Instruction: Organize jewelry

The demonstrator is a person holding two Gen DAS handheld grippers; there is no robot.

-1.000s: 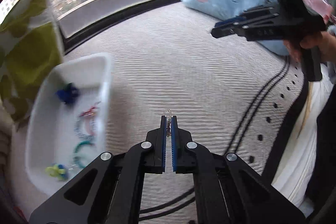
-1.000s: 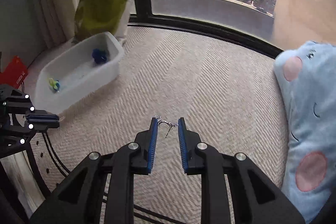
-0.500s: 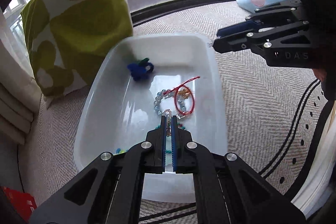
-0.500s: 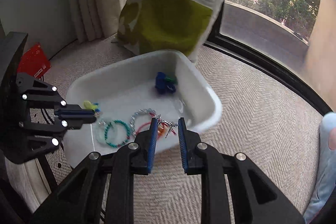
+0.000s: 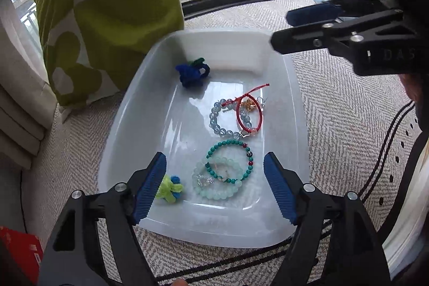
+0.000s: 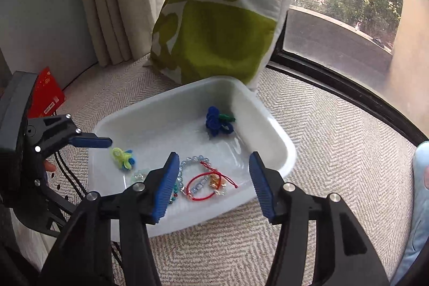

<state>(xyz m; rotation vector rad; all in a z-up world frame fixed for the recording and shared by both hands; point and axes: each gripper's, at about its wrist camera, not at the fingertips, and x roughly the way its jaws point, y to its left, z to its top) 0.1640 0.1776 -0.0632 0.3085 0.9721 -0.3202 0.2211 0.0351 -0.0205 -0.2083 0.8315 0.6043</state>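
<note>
- Bracelets (image 5: 230, 146) are being held loose inside the white tray (image 5: 297, 125).
- Left gripper (image 5: 214, 186) and right gripper (image 6: 213, 184) are being held wide apart above it, gripping nothing.
- The green pillow (image 6: 222, 26) is being leaned against the tray's far end.

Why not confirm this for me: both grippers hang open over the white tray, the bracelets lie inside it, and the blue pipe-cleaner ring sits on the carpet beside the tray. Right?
One detail is wrong. The blue pipe-cleaner ring lies inside the white tray, near its far end, not on the carpet; the left wrist view shows it. The rest holds: left gripper and right gripper are open over the tray, with the bracelets inside.
</note>
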